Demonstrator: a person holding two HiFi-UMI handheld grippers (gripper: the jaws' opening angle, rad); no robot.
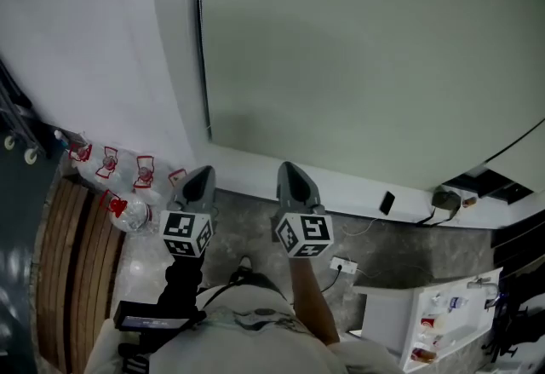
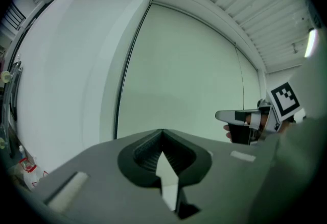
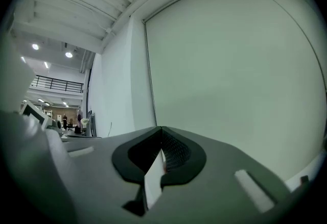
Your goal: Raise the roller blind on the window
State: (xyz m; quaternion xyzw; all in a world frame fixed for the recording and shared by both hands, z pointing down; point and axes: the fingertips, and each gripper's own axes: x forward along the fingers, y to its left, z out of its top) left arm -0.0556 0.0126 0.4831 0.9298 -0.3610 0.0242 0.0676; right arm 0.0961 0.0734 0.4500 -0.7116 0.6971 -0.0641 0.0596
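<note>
- In the head view the roller blind (image 1: 366, 48) fills the upper right of the frame, drawn fully down. The left gripper (image 1: 199, 176) and the right gripper (image 1: 289, 169) point at it from the lower centre, side by side and short of it.
- Only the head view shows the floor, with water bottles (image 1: 119, 189) at lower left and a power strip (image 1: 343, 265) at lower centre.
- The left gripper view shows its jaws pressed together with nothing between them. The right gripper sits at that frame's right edge.
- The right gripper view shows its jaws likewise closed and empty. It alone shows a lit hall (image 3: 56, 90) at the far left.
</note>
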